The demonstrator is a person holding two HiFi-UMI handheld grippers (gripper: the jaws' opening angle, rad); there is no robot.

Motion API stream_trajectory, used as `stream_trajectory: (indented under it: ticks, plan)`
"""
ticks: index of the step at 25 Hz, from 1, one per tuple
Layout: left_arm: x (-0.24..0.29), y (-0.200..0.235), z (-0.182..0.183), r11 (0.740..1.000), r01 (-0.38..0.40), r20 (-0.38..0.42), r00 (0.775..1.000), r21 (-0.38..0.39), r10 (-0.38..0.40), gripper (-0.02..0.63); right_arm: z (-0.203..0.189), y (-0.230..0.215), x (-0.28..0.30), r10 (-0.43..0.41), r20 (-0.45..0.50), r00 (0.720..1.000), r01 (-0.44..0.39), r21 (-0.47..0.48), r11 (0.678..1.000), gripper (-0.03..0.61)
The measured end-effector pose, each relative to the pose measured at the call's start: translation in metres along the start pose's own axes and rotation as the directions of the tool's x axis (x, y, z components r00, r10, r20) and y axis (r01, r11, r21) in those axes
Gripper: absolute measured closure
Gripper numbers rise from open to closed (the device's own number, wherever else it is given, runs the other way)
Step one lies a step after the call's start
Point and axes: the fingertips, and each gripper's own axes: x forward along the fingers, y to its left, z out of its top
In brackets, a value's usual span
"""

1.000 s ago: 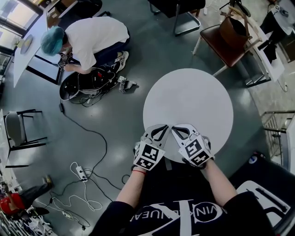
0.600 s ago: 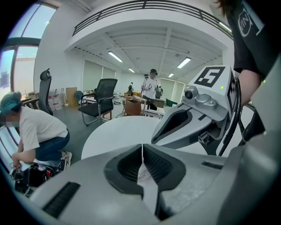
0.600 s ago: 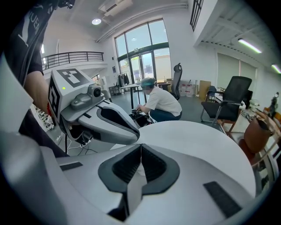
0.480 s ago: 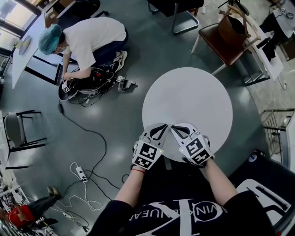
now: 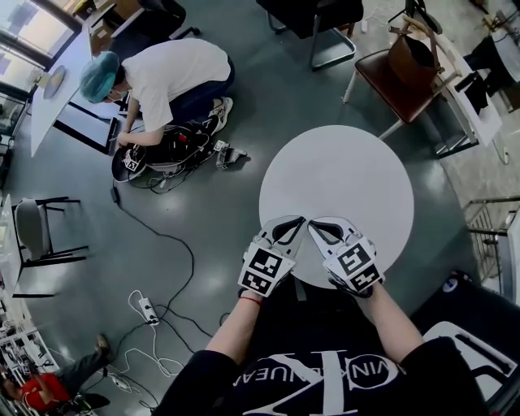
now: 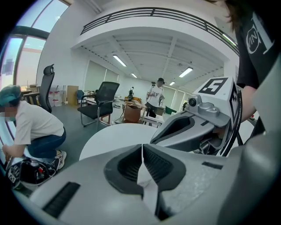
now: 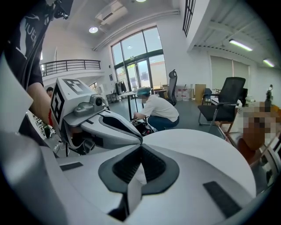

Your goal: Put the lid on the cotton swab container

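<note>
No cotton swab container or lid shows in any view. The round white table (image 5: 341,179) has a bare top. My left gripper (image 5: 298,220) and right gripper (image 5: 314,223) hover side by side over the table's near edge, tips almost touching each other. Both are shut with nothing between the pads. In the left gripper view the left gripper (image 6: 142,148) has its jaws pressed together, with the right gripper (image 6: 193,127) just beside it. In the right gripper view the right gripper (image 7: 140,148) is likewise shut, the left gripper (image 7: 101,123) at its left, the table (image 7: 202,145) beyond.
A person in a white shirt and teal cap (image 5: 175,73) crouches on the floor far left over black gear. Cables and a power strip (image 5: 146,309) trail across the floor. A brown chair with a bag (image 5: 406,73) stands behind the table, a black chair (image 5: 313,12) farther back.
Both grippers stay shut and together at the table's near edge; they and the table sit slightly further right in the view. The crouching person has shifted a little.
</note>
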Motion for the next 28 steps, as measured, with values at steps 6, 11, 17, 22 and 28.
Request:
stream_trajectory:
  ticks: [6,11,17,22,28]
  plan:
    - [-0.009,-0.002,0.026,0.999,-0.010,0.045,0.999,0.031,0.009,0.597,0.018,-0.001,-0.012,-0.012,0.045,0.999,0.012,0.007,1.000,0.575]
    - [-0.017,-0.004,0.045,0.998,-0.021,0.074,0.997,0.055,0.017,0.597,0.037,0.000,-0.021,-0.015,0.077,0.997,0.015,0.003,1.000,0.575]
    - [-0.029,-0.003,0.066,0.997,-0.042,0.109,0.994,0.072,0.034,0.597,0.055,0.002,-0.029,-0.008,0.103,0.995,0.009,-0.004,1.000,0.575]
    - [-0.031,-0.001,0.076,0.995,-0.058,0.127,0.991,0.080,0.047,0.597,0.065,-0.001,-0.036,-0.006,0.123,0.992,0.007,-0.004,1.000,0.575]
    - [-0.033,-0.002,0.086,0.994,-0.059,0.144,0.989,0.096,0.044,0.597,0.072,-0.003,-0.039,-0.010,0.138,0.990,0.012,-0.012,1.000,0.575]
